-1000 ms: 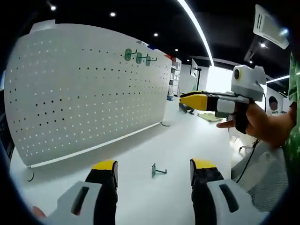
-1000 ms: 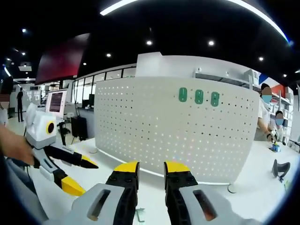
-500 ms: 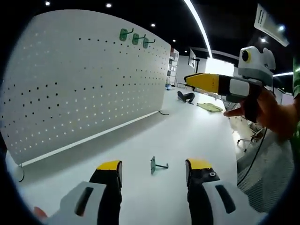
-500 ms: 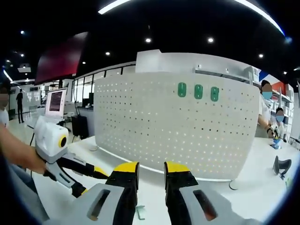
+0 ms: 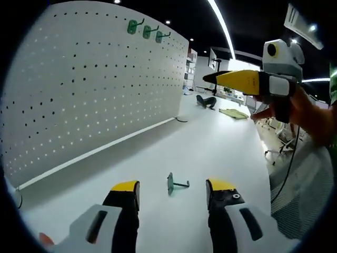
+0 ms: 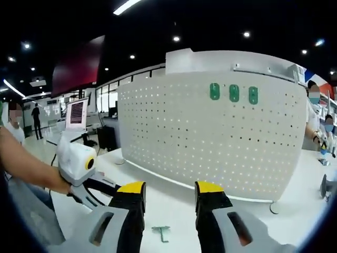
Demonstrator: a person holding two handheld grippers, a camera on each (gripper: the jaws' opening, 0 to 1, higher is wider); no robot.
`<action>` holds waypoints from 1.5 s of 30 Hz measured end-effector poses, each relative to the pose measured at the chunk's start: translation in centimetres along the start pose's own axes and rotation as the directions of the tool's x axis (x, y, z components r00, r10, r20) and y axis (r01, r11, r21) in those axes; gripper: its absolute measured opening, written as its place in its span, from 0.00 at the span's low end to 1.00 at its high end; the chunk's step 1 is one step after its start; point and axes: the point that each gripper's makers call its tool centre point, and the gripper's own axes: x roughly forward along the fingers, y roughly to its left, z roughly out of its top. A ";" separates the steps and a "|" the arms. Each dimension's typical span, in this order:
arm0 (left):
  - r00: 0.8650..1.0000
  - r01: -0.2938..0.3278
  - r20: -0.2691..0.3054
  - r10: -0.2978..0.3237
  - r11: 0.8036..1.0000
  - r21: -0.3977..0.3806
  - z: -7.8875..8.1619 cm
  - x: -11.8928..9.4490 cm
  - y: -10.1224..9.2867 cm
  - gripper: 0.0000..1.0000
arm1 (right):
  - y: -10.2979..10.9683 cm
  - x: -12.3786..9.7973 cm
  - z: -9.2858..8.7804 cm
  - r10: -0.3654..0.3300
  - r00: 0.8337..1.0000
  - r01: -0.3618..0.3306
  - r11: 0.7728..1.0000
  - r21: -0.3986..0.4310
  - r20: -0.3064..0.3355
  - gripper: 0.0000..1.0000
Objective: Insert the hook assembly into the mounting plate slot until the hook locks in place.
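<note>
We hold our left tongs [image 5: 171, 192] low over the white table [image 5: 210, 142], jaws apart and empty, with the green hook [image 5: 175, 183] lying on the table just beyond and between the tips. Our right tongs [image 6: 169, 192] also stand apart, gripping nothing, above the same hook [image 6: 161, 231]. The white pegboard [image 6: 210, 142] stands upright at the far side, three green hooks [image 6: 234, 93] mounted near its top edge.
</note>
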 end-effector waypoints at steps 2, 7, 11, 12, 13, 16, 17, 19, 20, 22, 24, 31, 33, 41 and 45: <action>1.000 0.002 -0.008 -0.002 1.000 0.004 -0.2 0.3 0.0 0.51 | 0.2 -0.1 0.4 0.041 0.999 -0.041 0.999 0.028 0.010 0.38; 1.000 0.008 -0.022 -0.007 1.000 0.004 -0.6 1.1 0.1 0.51 | 0.2 -0.5 1.1 0.083 0.996 -0.083 0.996 0.015 0.017 0.43; 0.999 0.010 -0.032 -0.010 1.000 0.008 -1.0 1.6 0.2 0.49 | 0.7 -0.7 1.3 0.125 0.992 -0.125 0.992 -0.013 0.005 0.46; 0.999 0.009 -0.035 -0.009 1.000 0.010 -1.1 1.8 0.3 0.49 | 0.8 -0.8 1.3 0.138 0.990 -0.138 0.990 -0.020 0.000 0.46; 0.999 0.009 -0.036 -0.009 1.000 0.014 -1.2 1.9 0.4 0.48 | 0.8 -0.8 1.3 0.144 0.990 -0.144 0.989 -0.023 -0.001 0.48; 0.999 0.011 -0.048 -0.009 0.999 0.034 -1.5 2.3 0.5 0.46 | 1.0 -1.0 1.2 0.166 0.986 -0.166 0.985 -0.038 -0.013 0.51; 0.999 0.011 -0.052 -0.009 0.999 0.036 -1.6 2.4 0.5 0.46 | 1.0 -1.0 1.1 0.172 0.985 -0.172 0.984 -0.039 -0.017 0.51; 0.998 0.016 -0.057 -0.014 0.999 0.045 -1.8 2.7 0.5 0.43 | 1.3 -1.1 0.8 0.197 0.980 -0.198 0.979 -0.040 -0.030 0.52; 0.998 0.019 -0.058 -0.016 0.999 0.050 -1.8 2.8 0.5 0.41 | 1.4 -1.1 0.7 0.207 0.978 -0.208 0.977 -0.040 -0.035 0.52; 0.998 0.024 -0.062 -0.020 0.998 0.062 -1.9 3.0 0.4 0.40 | 1.5 -1.2 0.5 0.222 0.974 -0.224 0.974 -0.043 -0.043 0.55; 0.997 0.029 -0.066 -0.025 0.997 0.068 -2.0 3.1 0.4 0.38 | 1.7 -1.3 0.2 0.237 0.970 -0.239 0.970 -0.044 -0.054 0.56; 0.997 0.041 -0.071 -0.034 0.995 0.089 -2.1 3.7 0.3 0.32 | 2.2 -1.5 -0.2 0.273 0.960 -0.276 0.960 -0.047 -0.070 0.60; 0.997 0.046 -0.069 -0.039 0.994 0.102 -2.1 3.7 0.1 0.30 | 2.3 -1.6 -0.5 0.283 0.956 -0.286 0.957 -0.041 -0.077 0.60; 0.995 0.065 -0.084 -0.055 0.990 0.125 -2.4 4.2 -0.3 0.24 | 2.5 -2.1 -1.7 0.309 0.944 -0.315 0.949 -0.032 -0.116 0.64; 0.994 0.078 -0.089 -0.066 0.987 0.142 -2.6 4.4 -0.7 0.20 | 2.4 -2.1 -1.8 0.309 0.944 -0.314 0.949 -0.023 -0.116 0.64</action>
